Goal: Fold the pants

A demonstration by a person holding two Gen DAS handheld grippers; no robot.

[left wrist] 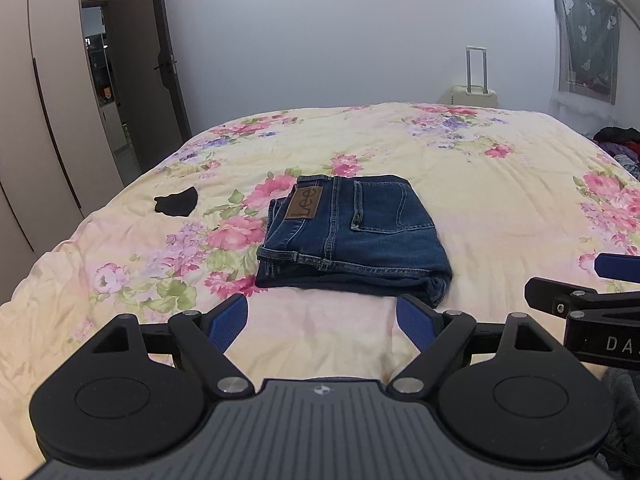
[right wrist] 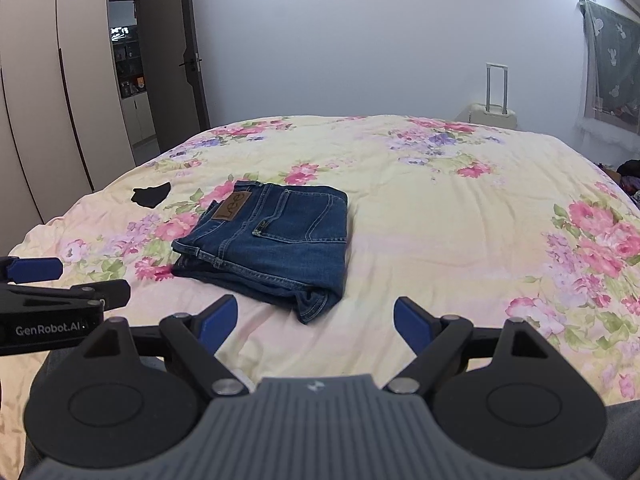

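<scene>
Jeans (left wrist: 352, 236), dark blue denim, lie folded into a compact rectangle on the bed (left wrist: 480, 184), roughly mid-width and toward the near edge. Waistband and brown leather patch (left wrist: 305, 204) face up at the far left corner of the bundle; a back pocket shows on top, and a hem fold protrudes at the near right corner.

Left hand-held gripper (left wrist: 322, 320) is held level, low over the near edge of the bed, pointing forward at the jeans. Its blue-padded fingers (left wrist: 228, 322) stand wide apart with nothing between them; the tips sit just short of the near edge of the denim, not touching it.

Right hand-held gripper (right wrist: 316, 320) is held beside the left one, at similar height and facing the same way. Its fingers (right wrist: 412, 324) are likewise spread and empty. From the right wrist view the jeans lie ahead and to the left, with the hem fold close to the gap between the fingers but clear of them.

Each unit appears at the edge of the other's view, side by side, close but apart.

Floral quilt covers the bed. Small black cloth item (left wrist: 177, 202) lies left of the jeans, well apart. Suitcase (left wrist: 475, 92) stands beyond the far side of the bed; open door (left wrist: 136, 72) at far left.
</scene>
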